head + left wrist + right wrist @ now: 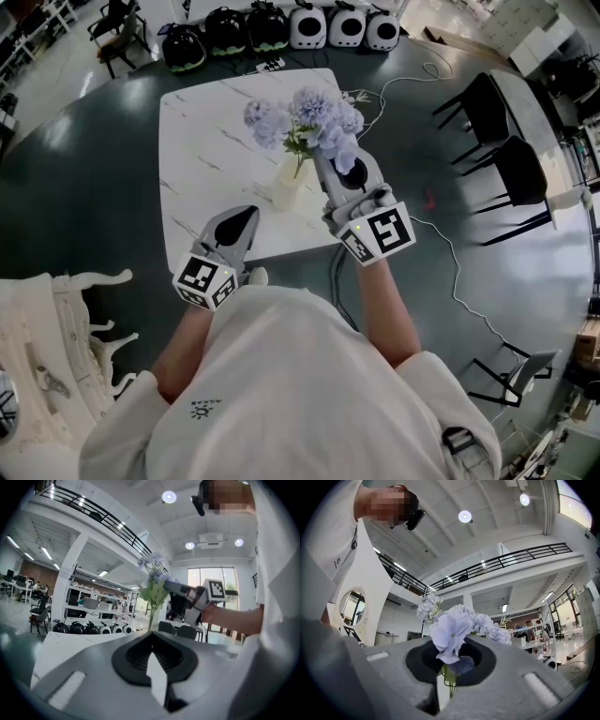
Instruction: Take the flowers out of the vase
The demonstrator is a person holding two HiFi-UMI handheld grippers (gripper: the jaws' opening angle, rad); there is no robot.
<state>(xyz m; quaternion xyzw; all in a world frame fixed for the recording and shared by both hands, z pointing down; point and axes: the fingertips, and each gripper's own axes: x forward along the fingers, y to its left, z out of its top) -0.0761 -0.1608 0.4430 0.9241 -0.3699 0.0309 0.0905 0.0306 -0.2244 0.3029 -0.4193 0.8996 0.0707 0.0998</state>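
Gently now: your right gripper (325, 157) has its fingers clamped on the flowers (305, 111) by the stems. They are likely light and bendy, so grip low. Your left gripper (246, 217), lower left, has its fingers closed and empty.

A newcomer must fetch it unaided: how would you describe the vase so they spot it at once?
Find the white marble-look table on the dark floor. On its half nearer the person stands the vase, small and pale, just below the lilac flowers. It is the only upright vessel there.
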